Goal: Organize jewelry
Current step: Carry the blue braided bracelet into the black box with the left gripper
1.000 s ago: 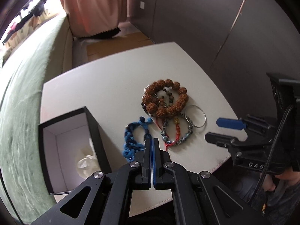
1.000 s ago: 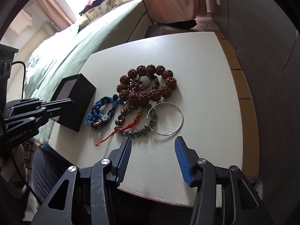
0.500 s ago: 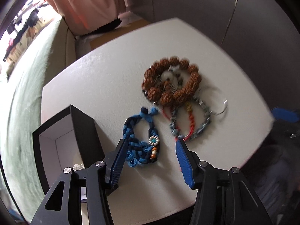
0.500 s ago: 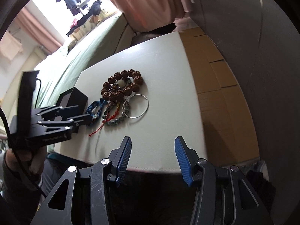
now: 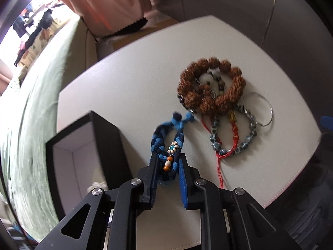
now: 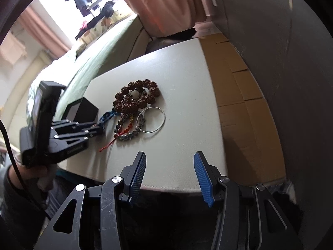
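My left gripper (image 5: 167, 167) has its jaws just closing narrow onto the near end of the blue braid (image 5: 168, 145), which lies on the bench (image 5: 129, 87) beside the black box (image 5: 104, 145); whether the braid is lifted I cannot tell. My right gripper (image 6: 169, 174) holds its jaws wide, empty, at the bench's near edge. The box's contents are blurred, and the brown beads (image 5: 210, 87) overlap smaller pieces.

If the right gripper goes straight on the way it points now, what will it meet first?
Probably bare white table. The right gripper is open and empty near the front edge; the silver bangle lies further ahead, slightly left. Depth is uncertain.
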{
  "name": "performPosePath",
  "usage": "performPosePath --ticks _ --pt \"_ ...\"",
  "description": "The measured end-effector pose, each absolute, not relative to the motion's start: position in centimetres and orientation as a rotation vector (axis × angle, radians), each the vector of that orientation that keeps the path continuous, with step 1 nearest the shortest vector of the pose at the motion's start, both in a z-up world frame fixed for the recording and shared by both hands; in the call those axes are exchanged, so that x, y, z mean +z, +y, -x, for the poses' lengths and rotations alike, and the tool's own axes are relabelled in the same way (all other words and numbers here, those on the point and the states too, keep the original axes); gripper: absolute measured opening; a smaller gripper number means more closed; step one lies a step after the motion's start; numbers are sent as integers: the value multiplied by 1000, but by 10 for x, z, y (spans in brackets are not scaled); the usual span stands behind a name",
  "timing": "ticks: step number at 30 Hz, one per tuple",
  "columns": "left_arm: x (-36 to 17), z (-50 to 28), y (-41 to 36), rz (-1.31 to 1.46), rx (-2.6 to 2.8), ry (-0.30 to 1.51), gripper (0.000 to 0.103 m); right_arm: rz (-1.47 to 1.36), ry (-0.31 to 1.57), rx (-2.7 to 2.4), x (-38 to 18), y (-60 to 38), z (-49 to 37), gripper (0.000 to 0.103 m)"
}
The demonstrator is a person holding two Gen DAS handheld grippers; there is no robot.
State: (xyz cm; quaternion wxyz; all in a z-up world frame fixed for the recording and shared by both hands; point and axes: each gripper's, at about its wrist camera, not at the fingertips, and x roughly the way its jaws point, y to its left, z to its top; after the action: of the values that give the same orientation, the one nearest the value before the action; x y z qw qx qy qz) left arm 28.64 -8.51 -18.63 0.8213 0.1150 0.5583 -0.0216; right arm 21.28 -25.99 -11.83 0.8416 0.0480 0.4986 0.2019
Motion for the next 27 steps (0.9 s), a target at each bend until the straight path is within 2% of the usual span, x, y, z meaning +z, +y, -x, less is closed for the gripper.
performPosePath --ticks 7,11,14,15,17,25,27 --pt "-159 -274 -62 -139 -60 1143 19 23 1070 490 -124 -227 -232 50" --pt "-145 -260 -52 -93 -52 1122 19 100 1093 536 -131 -207 -239 40" --pt "-138 -252 -47 -55 -62 1114 19 174 1112 542 -139 -194 -243 36" --pt "-136 -248 -45 -47 -62 1111 13 201 1119 542 -141 -189 -245 34" --pt "-131 -243 -39 -17 -64 1104 12 243 1125 542 -144 -183 -246 29" --pt "-118 -232 -21 73 -78 1071 9 379 1134 549 -150 -159 -253 27" --pt "-116 -232 -17 92 -83 1065 8 409 1151 551 -155 -154 -255 18"
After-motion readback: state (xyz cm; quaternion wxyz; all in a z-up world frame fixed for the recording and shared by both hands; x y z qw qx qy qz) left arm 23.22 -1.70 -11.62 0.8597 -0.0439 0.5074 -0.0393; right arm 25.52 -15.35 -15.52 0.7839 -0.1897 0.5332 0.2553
